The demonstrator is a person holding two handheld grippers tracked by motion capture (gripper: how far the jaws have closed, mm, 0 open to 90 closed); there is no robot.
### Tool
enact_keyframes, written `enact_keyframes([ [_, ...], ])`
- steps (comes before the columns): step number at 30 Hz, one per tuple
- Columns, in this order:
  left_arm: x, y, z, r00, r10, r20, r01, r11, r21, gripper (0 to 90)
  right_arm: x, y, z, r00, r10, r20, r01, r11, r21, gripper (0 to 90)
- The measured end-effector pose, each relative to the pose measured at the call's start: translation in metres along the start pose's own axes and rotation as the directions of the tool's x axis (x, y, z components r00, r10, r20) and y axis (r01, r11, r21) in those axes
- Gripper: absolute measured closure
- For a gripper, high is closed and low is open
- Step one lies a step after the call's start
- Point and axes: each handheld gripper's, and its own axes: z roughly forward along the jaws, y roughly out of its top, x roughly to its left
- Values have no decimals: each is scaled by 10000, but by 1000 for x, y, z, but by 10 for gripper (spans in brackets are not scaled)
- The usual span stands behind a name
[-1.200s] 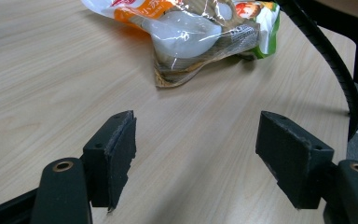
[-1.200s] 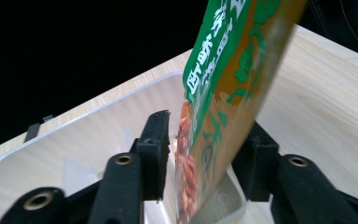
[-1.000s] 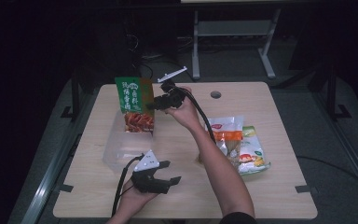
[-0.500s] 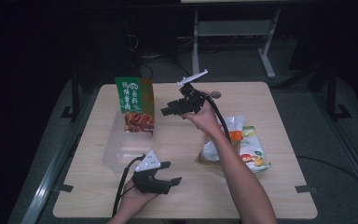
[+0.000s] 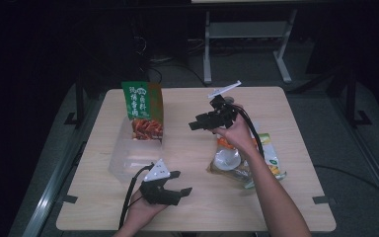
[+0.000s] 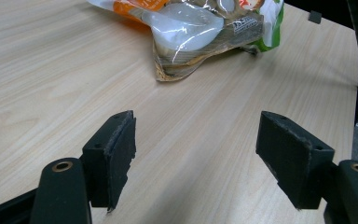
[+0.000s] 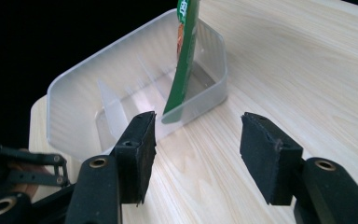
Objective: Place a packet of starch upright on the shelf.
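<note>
A: Take the clear plastic divided bin (image 5: 134, 154) as the landmark. Where is everything?

B: A tall green snack pouch printed with red food (image 5: 143, 111) stands upright in the bin's far end, its long axis vertical. The right gripper (image 5: 202, 122) hangs in the air to the right of the bin, jaws wide apart and empty, pointing back toward it. The left gripper (image 5: 175, 193) rests on the pale wooden table (image 5: 187, 207) just in front of the bin, also spread wide with nothing held.

A: What might go next?

B: My guess is the crinkled clear and orange snack packets (image 5: 242, 163), lying flat farther right of the bin, under the right forearm. The right hand (image 5: 234, 134) is nearer them.

A: What has changed?

B: A second ago the right gripper was at the pouch; it has since drawn away rightward. The left hasn't moved.
</note>
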Motion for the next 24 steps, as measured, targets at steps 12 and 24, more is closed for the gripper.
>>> enact_keyframes([
  [12,0,0,1,10000,49,24,-49,10000,30,280,-2,-25,-28,9989,270,394,-282,9991,319,443],
  [24,-1,0,1,10000,-2,-21,2,10000,85,251,-1,-48,-53,9946,545,880,-593,9968,535,431],
])
